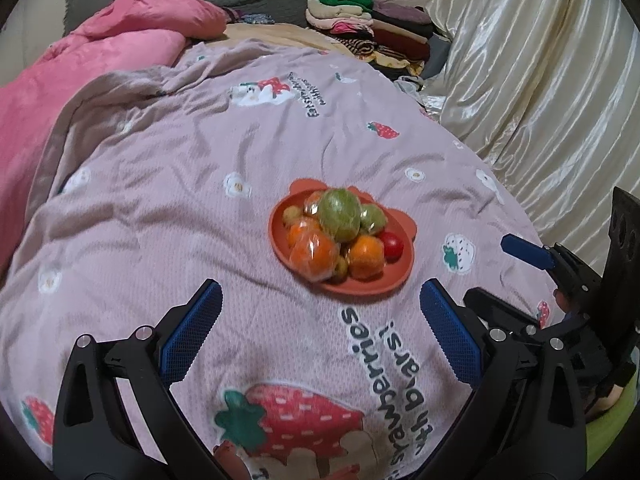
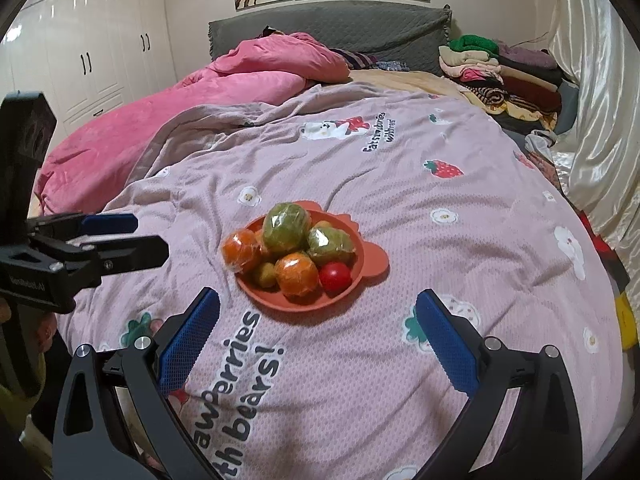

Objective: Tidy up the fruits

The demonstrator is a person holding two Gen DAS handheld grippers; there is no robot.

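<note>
Left gripper (image 1: 320, 320): nearest the left wrist lens, its blue-padded fingers (image 1: 192, 332) spread wide with nothing between them, over the printed blanket.
Right gripper (image 2: 318, 322): likewise spread wide and empty in its own view; in the left wrist view it shows from the side at the right edge, fingers apart.
Blanket (image 2: 400, 360): pale mauve, rumpled, printed with strawberries, small flowers, a bear and dark lettering; it covers the near bed.
Plate (image 2: 280, 300): terracotta orange, round with small ear-like tabs on the rim; it rests on the blanket just beyond both pairs of fingertips, touching neither.
Fruit pile: heaped on the plate, several pieces wrapped in shiny clear film.
Large green fruit (image 2: 287, 227): biggest piece, film-wrapped, sitting on top toward the back.
Smaller green fruit (image 2: 330, 242): wrapped, beside the large one on its right.
Oranges: one wrapped at the front centre (image 2: 298, 274), another wrapped at the left rim (image 2: 241, 250).
Tomato (image 2: 335, 276): glossy red, unwrapped, at the front right of the plate.
Small yellow-green fruits (image 2: 265, 274): tucked low between the oranges; kind cannot be told.
Pink comforter (image 2: 200, 92): bunched up farther back on the left.
Folded clothes (image 2: 500, 76): stacked at the far right by the grey headboard (image 2: 320, 28).
Curtain (image 2: 600, 120): cream satin, along the right.
Wardrobe (image 2: 100, 48): white doors, far left.
</note>
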